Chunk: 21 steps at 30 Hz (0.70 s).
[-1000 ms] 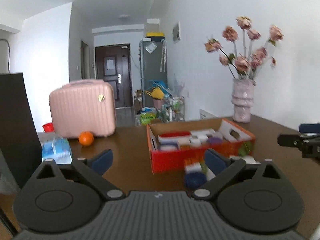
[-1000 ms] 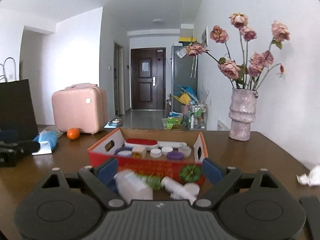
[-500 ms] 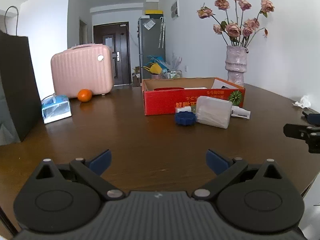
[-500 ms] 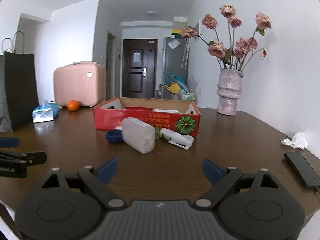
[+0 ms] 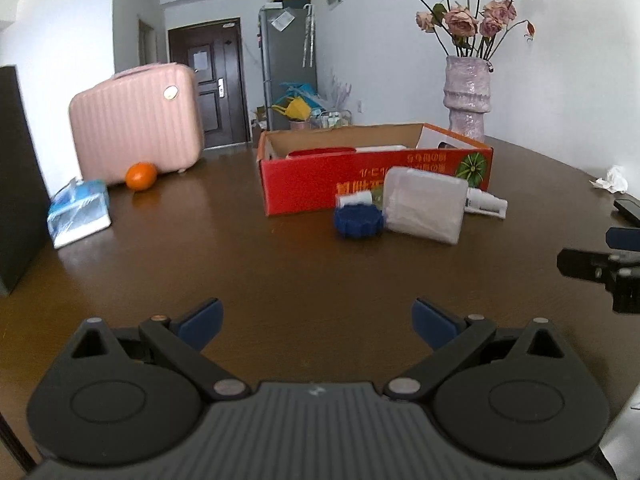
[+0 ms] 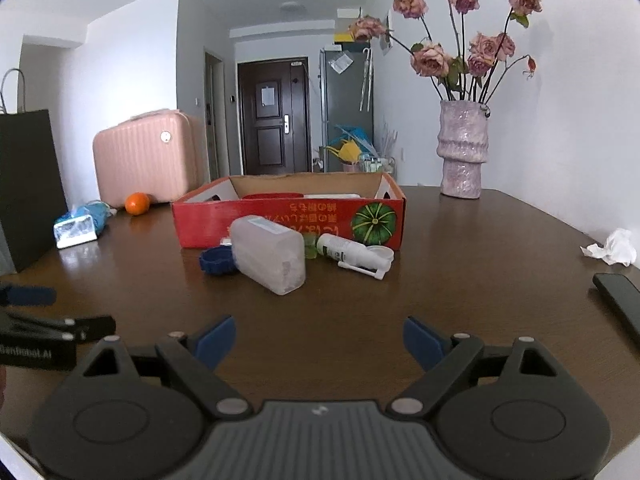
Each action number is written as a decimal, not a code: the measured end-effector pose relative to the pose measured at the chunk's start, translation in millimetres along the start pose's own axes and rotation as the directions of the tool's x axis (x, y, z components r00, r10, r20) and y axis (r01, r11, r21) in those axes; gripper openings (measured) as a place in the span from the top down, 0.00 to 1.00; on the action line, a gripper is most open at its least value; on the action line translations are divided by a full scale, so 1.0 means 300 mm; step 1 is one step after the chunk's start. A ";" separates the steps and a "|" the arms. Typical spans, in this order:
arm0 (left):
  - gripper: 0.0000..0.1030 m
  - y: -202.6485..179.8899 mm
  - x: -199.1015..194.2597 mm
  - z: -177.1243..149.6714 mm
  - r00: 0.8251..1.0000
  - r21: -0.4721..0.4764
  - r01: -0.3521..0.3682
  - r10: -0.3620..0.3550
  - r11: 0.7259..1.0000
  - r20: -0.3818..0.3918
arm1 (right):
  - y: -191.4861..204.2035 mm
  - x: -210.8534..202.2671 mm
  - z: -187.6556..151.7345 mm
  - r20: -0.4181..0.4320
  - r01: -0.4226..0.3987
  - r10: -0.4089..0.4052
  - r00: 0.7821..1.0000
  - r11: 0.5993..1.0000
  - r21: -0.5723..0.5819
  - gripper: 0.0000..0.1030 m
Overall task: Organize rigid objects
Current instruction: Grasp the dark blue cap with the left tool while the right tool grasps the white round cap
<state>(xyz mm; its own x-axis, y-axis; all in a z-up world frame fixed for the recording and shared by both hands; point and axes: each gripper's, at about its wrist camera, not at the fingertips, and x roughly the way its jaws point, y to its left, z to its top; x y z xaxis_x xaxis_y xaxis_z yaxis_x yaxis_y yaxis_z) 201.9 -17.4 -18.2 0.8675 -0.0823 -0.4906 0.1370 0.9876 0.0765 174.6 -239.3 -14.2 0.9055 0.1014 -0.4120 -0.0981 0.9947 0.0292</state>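
- Currently both the left gripper (image 5: 316, 318) and right gripper (image 6: 318, 338) hover spread wide, holding nothing
- translucent white plastic container (image 6: 270, 254), blue round lid (image 6: 216, 261) and white spray bottle (image 6: 352, 254) lie just before the red cardboard box (image 6: 288, 220) on the brown wooden table (image 6: 460, 300)

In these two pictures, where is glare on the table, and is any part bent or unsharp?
Left wrist view: pale window glare on the table near the tissue pack; the wall lines bow outward and the corners are dark. Right wrist view: glare beside the tissue pack; the red box and translucent container look sharp; the vase leans from fisheye distortion.
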 end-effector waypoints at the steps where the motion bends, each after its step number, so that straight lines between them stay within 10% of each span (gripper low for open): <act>1: 0.01 0.001 0.024 0.020 1.000 -0.001 0.008 -0.008 1.000 0.002 | -0.004 0.020 0.007 -0.003 0.004 -0.004 1.000 1.000 -0.008 0.13; 21: 0.26 -0.035 0.522 0.232 0.973 0.028 0.187 -0.182 0.982 -0.142 | -0.222 0.471 0.232 -0.074 0.083 -0.084 0.994 0.996 -0.007 0.42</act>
<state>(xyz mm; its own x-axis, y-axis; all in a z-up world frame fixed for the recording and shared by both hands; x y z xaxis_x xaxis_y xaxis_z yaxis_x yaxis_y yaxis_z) 369.5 -50.0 -35.5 0.7511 -0.2406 -0.6148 0.3103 0.9506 0.0071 337.7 -290.4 -11.1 0.8773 0.0165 -0.4796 -0.0250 0.9996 -0.0114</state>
